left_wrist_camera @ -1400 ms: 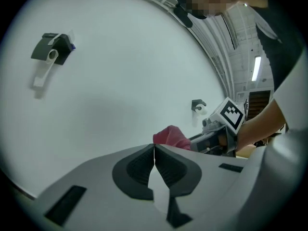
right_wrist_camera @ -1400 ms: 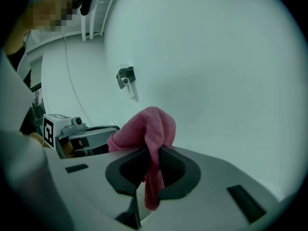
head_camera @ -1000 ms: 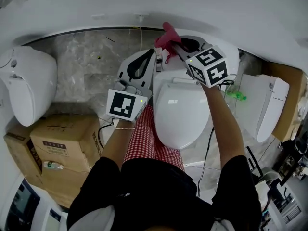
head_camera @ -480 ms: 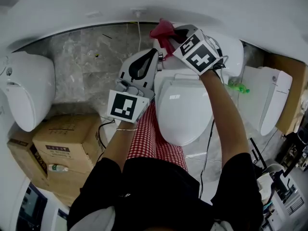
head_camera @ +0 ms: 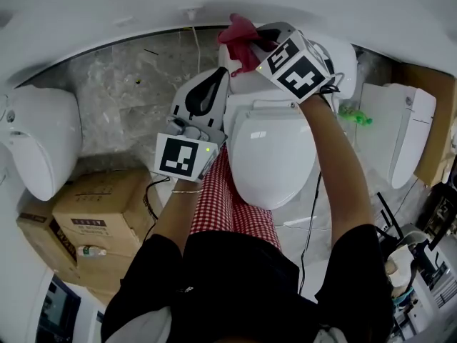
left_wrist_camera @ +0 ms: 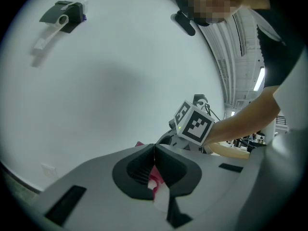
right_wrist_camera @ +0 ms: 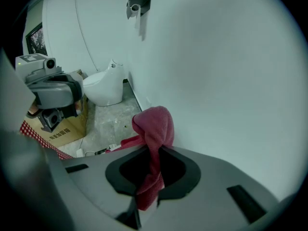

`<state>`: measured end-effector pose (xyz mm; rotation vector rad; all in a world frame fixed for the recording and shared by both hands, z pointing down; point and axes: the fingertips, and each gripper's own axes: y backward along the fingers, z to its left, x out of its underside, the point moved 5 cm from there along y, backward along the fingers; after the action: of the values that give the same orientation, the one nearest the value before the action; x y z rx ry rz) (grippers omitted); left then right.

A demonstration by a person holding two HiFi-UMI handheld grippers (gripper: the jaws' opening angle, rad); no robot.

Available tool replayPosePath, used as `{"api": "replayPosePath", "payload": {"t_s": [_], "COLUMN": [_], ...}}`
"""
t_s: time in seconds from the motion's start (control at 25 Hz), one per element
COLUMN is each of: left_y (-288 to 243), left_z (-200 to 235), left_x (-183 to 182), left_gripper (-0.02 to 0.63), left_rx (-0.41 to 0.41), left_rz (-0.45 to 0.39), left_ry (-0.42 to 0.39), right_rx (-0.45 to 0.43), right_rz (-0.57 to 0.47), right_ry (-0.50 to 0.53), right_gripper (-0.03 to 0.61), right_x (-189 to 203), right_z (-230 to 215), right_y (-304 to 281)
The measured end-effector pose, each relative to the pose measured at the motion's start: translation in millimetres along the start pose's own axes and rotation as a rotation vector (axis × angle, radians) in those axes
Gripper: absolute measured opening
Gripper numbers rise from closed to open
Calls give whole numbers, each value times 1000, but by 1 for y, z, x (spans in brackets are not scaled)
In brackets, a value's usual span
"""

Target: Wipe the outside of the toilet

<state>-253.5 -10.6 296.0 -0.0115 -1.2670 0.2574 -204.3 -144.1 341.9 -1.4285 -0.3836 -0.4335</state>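
The white toilet (head_camera: 275,156) stands in the middle of the head view, lid down, its tank (head_camera: 341,61) against the wall. My right gripper (head_camera: 250,48) is over the tank's left end, shut on a red cloth (head_camera: 239,33). In the right gripper view the red cloth (right_wrist_camera: 154,124) bunches above the shut jaws of that gripper (right_wrist_camera: 154,150) and hangs close to the white wall. My left gripper (head_camera: 221,73) hovers left of the toilet, jaws shut with nothing between them. In the left gripper view, this gripper (left_wrist_camera: 154,146) points toward the right gripper's marker cube (left_wrist_camera: 192,124).
Another white toilet (head_camera: 39,141) stands at the left, and a third (head_camera: 400,134) at the right. Cardboard boxes (head_camera: 100,213) sit on the floor at lower left. A red-checked fabric (head_camera: 221,206) lies beside the bowl. A dark cable (head_camera: 310,213) runs down the toilet's right side.
My right gripper has carried the red cloth up and to the left, closer to the wall over the tank. The left gripper has hardly moved.
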Motion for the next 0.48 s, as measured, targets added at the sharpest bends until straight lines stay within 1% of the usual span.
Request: {"api": "replayPosePath", "payload": {"t_s": [0.32,0.48], "left_y": [-6,-11], "left_z": [-20,-24], "left_x": [5,10], "left_gripper": [11,11], "left_rx": [37,35], "left_rz": [14,27], "left_ry": [-28,-33], "right_rx": [76,113], "right_rz": [-25,-49], "right_ry": [-72,-123], "right_gripper": [60,60], "right_x": [31,49], "right_z": [-24,-37], "right_y": [30,43]}}
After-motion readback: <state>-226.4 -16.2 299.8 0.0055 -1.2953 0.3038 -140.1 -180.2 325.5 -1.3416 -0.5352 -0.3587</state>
